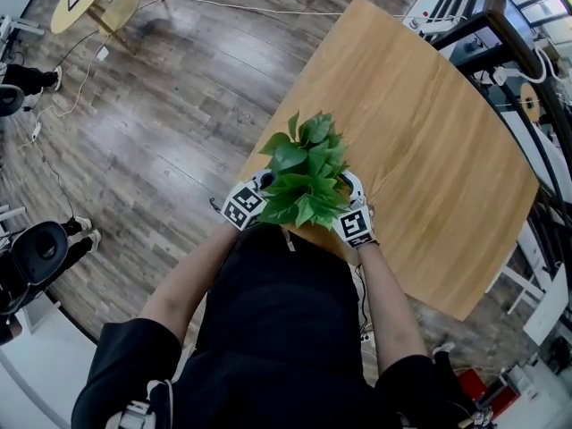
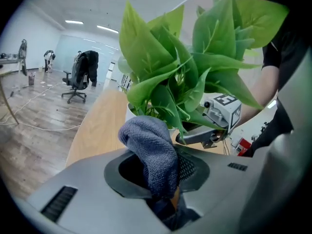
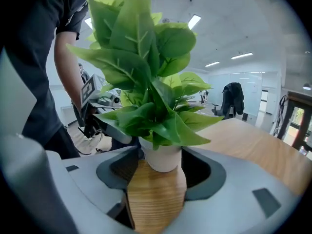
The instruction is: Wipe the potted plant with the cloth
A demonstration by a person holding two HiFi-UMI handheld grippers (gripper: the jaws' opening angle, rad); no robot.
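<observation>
A leafy green potted plant (image 1: pixel 304 172) in a white pot (image 3: pixel 163 159) stands near the wooden table's front edge (image 1: pixel 420 141). In the head view my left gripper (image 1: pixel 259 190) is at the plant's left and my right gripper (image 1: pixel 350 195) at its right, both partly under leaves. My left gripper (image 2: pixel 158 167) is shut on a blue-grey cloth (image 2: pixel 151 145), whose bunched end sticks up just below the leaves (image 2: pixel 165 77). My right gripper (image 3: pixel 163 172) has the pot between its jaws, which close against both sides of the pot.
The table stretches away bare beyond the plant. A wooden floor (image 1: pixel 161 105) with cables lies to the left. Office chairs (image 2: pixel 78 79) stand far off. A black metal rack (image 1: pixel 527 70) stands past the table's right side.
</observation>
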